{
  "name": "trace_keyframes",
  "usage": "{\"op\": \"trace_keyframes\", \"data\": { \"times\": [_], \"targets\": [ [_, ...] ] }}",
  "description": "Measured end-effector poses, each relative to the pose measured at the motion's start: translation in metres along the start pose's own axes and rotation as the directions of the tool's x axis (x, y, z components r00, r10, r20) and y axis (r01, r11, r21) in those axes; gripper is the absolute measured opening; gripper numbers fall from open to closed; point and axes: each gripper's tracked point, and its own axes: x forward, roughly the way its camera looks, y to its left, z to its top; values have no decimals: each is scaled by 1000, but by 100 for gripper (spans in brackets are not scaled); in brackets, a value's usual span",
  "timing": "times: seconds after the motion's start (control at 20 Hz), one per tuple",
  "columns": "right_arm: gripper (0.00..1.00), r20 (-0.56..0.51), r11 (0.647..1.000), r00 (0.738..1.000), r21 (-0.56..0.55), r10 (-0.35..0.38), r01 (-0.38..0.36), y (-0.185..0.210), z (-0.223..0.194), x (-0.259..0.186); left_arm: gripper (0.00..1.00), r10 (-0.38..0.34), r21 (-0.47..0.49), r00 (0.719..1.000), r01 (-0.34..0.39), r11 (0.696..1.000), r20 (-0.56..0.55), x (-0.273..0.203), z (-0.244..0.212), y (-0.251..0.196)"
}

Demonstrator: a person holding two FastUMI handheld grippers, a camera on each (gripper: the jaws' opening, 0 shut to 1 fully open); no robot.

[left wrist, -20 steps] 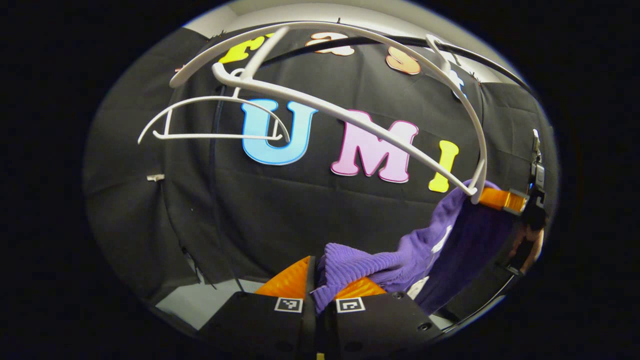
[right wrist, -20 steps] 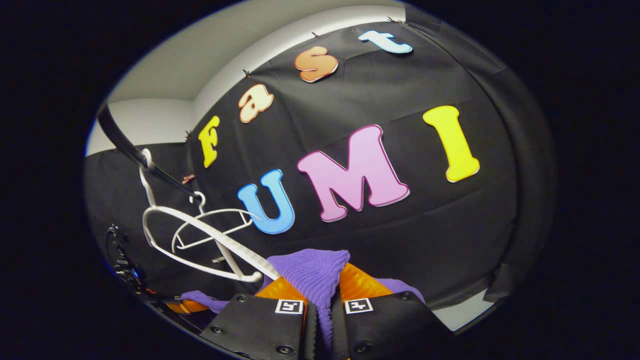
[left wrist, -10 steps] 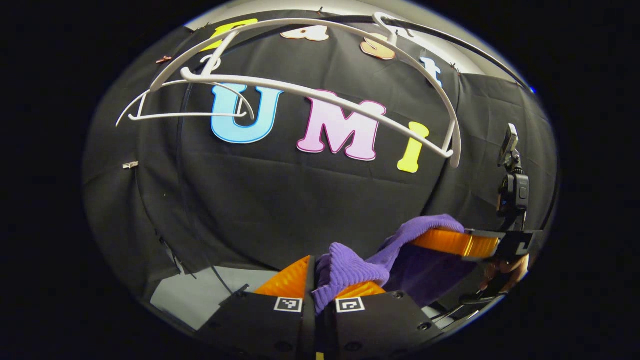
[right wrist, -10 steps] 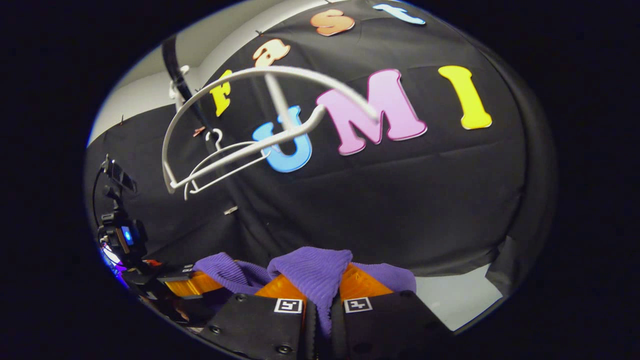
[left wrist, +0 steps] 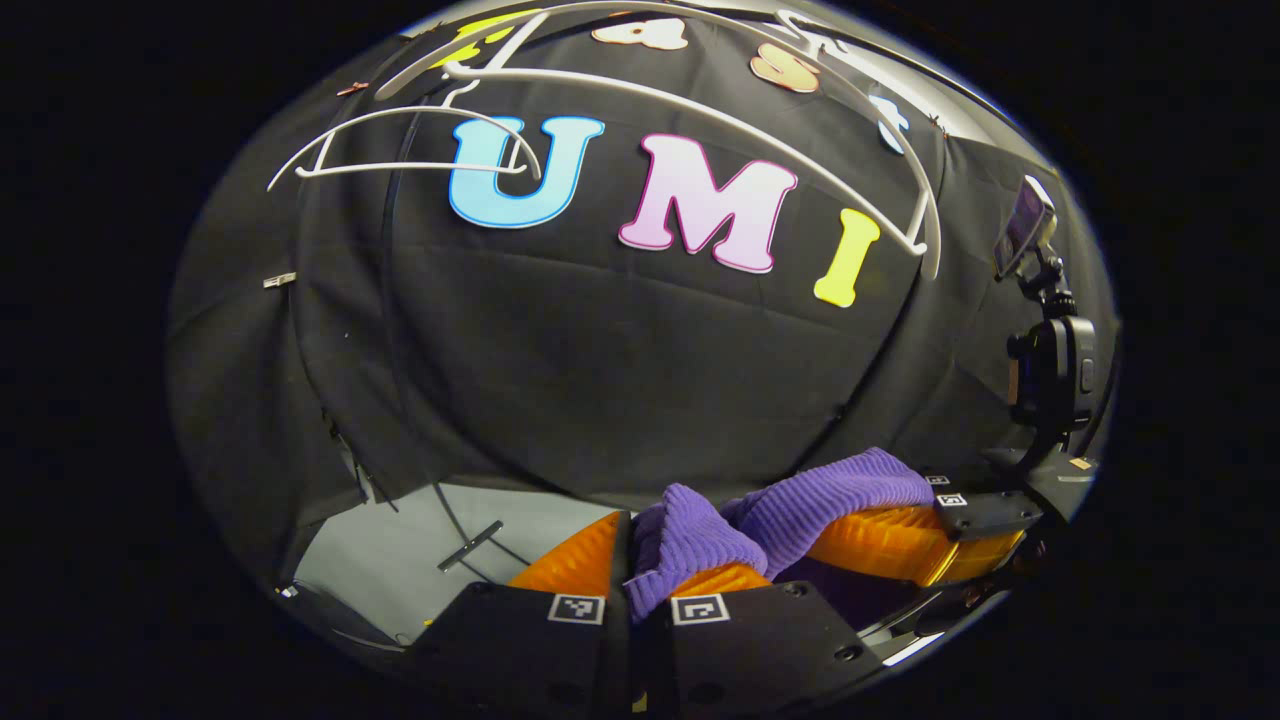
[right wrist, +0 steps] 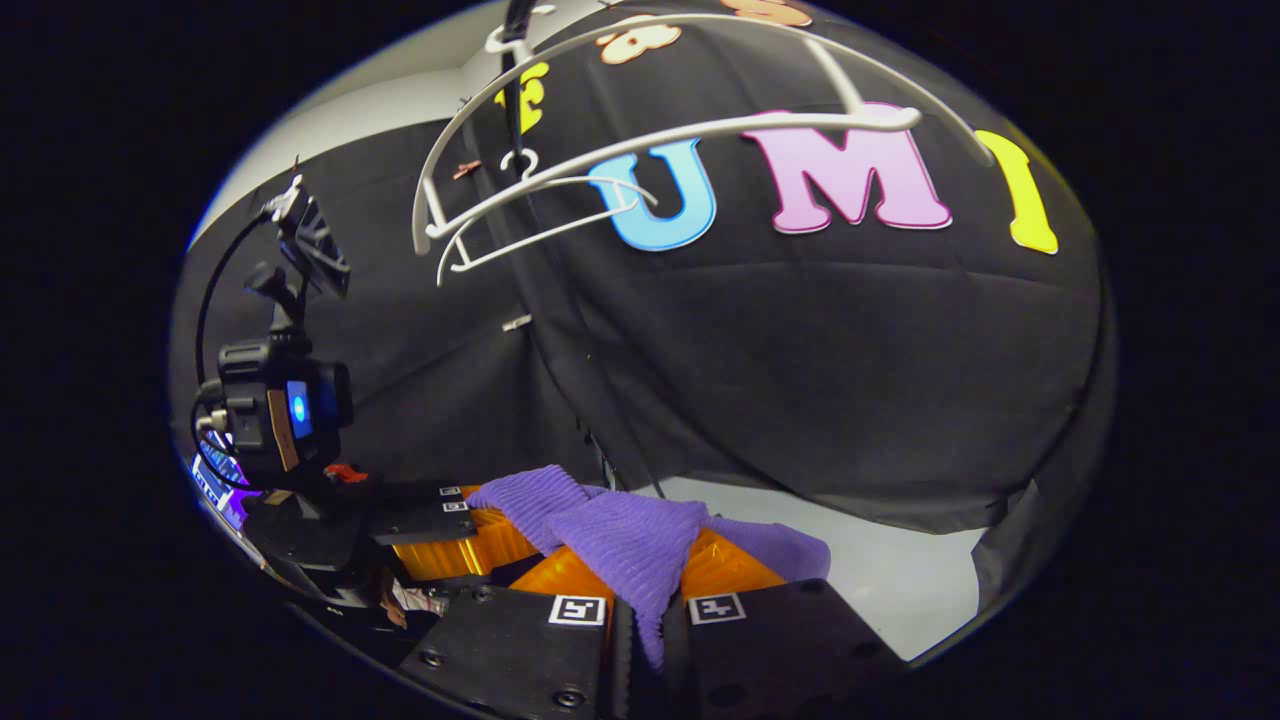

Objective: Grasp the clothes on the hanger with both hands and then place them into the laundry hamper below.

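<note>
A purple ribbed knit garment (left wrist: 700,530) is pinched between the orange fingers of my left gripper (left wrist: 640,565), which is shut on it. The cloth runs right to my right gripper (left wrist: 905,540), close beside. In the right gripper view the same garment (right wrist: 635,545) bulges between the fingers of my right gripper (right wrist: 645,585), shut on it, with the left gripper (right wrist: 450,530) just to its left. The bare white hanger (left wrist: 720,110) hangs high overhead on the rail (right wrist: 515,60), free of the garment.
A second thin white hanger (left wrist: 400,150) hangs farther back on the same rail. Grey floor (left wrist: 420,560) shows below the black cloth wall. A camera mount (right wrist: 275,400) rises from the left gripper.
The garment has come off the white hanger. Both grippers have dropped with it and drawn close together, so the hanger now sits much higher in both views.
</note>
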Motion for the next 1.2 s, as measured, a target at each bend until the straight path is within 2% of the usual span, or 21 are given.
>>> {"op": "trace_keyframes", "data": {
  "times": [0.05, 0.15, 0.3, 0.5, 0.65, 0.7, 0.75, 0.8, 0.95, 1.0, 1.05, 1.15, 1.2],
  "targets": [
    [16, -54, 999, 998, -25, -20, 19, 0, -15, 3, 10, 12, 5, 999, -12, 1000, -31, -1, -10, 4],
    [16, -172, 995, 983, -86, -63, 48, 4, -45, 10, 10, 47, 6, 991, -47, 999, -127, 3, -41, 12],
    [16, -299, 993, 953, -118, -55, 20, 12, -97, 10, 10, 38, -49, 960, -53, 997, -277, 2, -87, 17],
    [16, -361, 996, 931, -84, -49, 20, 18, -121, 0, 12, 20, -91, 938, -55, 994, -345, 2, -109, 29],
    [16, -397, 996, 914, -55, -81, 64, 11, -138, -3, 9, 27, -153, 925, -92, 984, -379, -12, -124, 39],
    [16, -403, 995, 911, -57, -93, 77, 8, -140, -3, 11, 26, -172, 920, -101, 980, -392, -16, -129, 41],
    [11, -405, 995, 909, -55, -101, 86, 6, -139, -2, 11, 27, -183, 916, -109, 977, -400, -17, -132, 42],
    [16, -404, 994, 909, -51, -106, 93, 4, -137, -1, 11, 26, -188, 914, -111, 976, -404, -19, -135, 44],
    [16, -392, 992, 911, -54, -127, 115, 2, -130, -5, 12, 19, -177, 917, -97, 979, -398, -22, -135, 46],
    [24, -384, 989, 912, -73, -144, 126, -2, -131, -3, 14, 35, -158, 917, -106, 982, -397, -20, -134, 50],
    [41, -373, 988, 915, -89, -151, 127, -4, -129, -2, 9, 62, -129, 916, -123, 984, -397, -26, -130, 53],
    [80, -356, 986, 921, -102, -157, 129, -7, -130, 5, 66, 164, -40, 915, -192, 981, -369, -37, -119, 68],
    [99, -348, 987, 925, -103, -153, 125, -5, -123, -2, 94, 194, -5, 915, -210, 978, -355, -20, -125, 80]
  ]
}}
